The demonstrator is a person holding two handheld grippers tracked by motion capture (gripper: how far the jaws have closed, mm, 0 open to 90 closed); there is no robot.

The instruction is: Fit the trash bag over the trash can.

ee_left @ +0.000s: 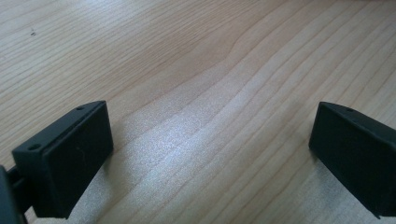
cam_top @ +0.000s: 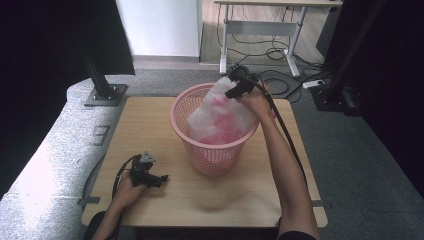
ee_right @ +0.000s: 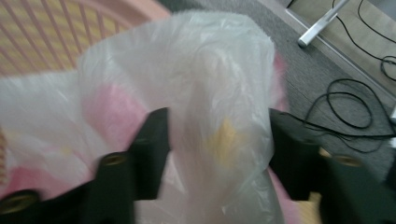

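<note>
Person's forearms enter from bottom of high view. Table [cam_top: 210, 200]: pale wood, visible grain, rounded corners, mid-frame; grey carpet around, black curtains at both sides, white-legged desk and loose cables at upper right. Left gripper [cam_top: 159, 178], lower left, rests on tabletop, jaws wide apart, only bare wood between them. Right gripper [cam_top: 235, 90], upper centre, jaws partly closed with bunched film of bag between them. Plastic bag [cam_top: 220, 116]: translucent, crinkled, white, sits inside basket, top rising above rim. Basket [cam_top: 212, 157]: pink plastic lattice, round, tapered, centre of table.
</note>
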